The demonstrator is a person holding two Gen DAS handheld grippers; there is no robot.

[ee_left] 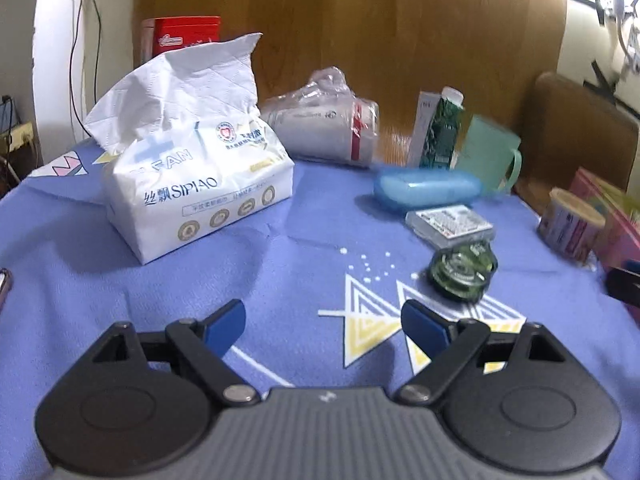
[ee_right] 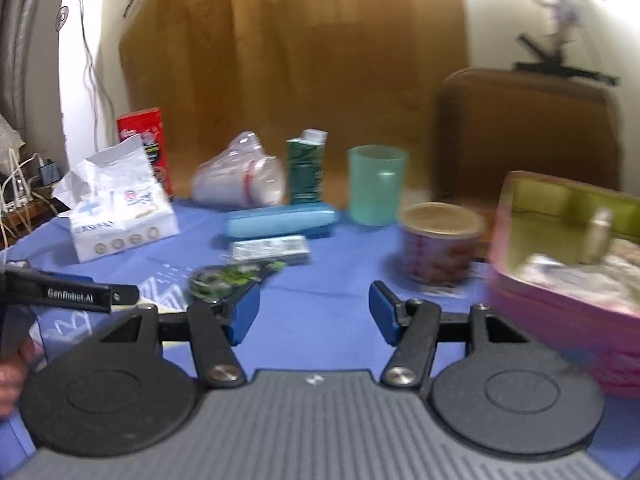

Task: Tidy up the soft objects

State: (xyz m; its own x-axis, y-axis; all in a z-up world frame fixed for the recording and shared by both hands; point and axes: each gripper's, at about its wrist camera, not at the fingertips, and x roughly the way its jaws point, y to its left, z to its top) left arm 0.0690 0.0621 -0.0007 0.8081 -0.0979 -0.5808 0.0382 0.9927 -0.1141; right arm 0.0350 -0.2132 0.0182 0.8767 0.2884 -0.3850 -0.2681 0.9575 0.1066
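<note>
A white SIPIAO tissue pack (ee_left: 192, 184) with one tissue pulled up stands on the blue cloth (ee_left: 280, 264), ahead and left of my left gripper (ee_left: 323, 320), which is open and empty. A plastic-wrapped white roll (ee_left: 328, 124) lies behind it. In the right wrist view the tissue pack (ee_right: 120, 216) is at far left and the wrapped roll (ee_right: 240, 180) behind the middle. My right gripper (ee_right: 314, 312) is open and empty over the cloth. A pink box (ee_right: 568, 264) at right holds soft pale items.
A blue case (ee_left: 428, 188), a card pack (ee_left: 448, 224), a green round tin (ee_left: 462, 270), a green carton (ee_left: 442, 132), a teal cup (ee_left: 488, 152) and a paper tub (ee_right: 440, 240) stand on the right half. A red box (ee_left: 182, 36) stands at the back left. Cardboard (ee_left: 360, 32) backs the table.
</note>
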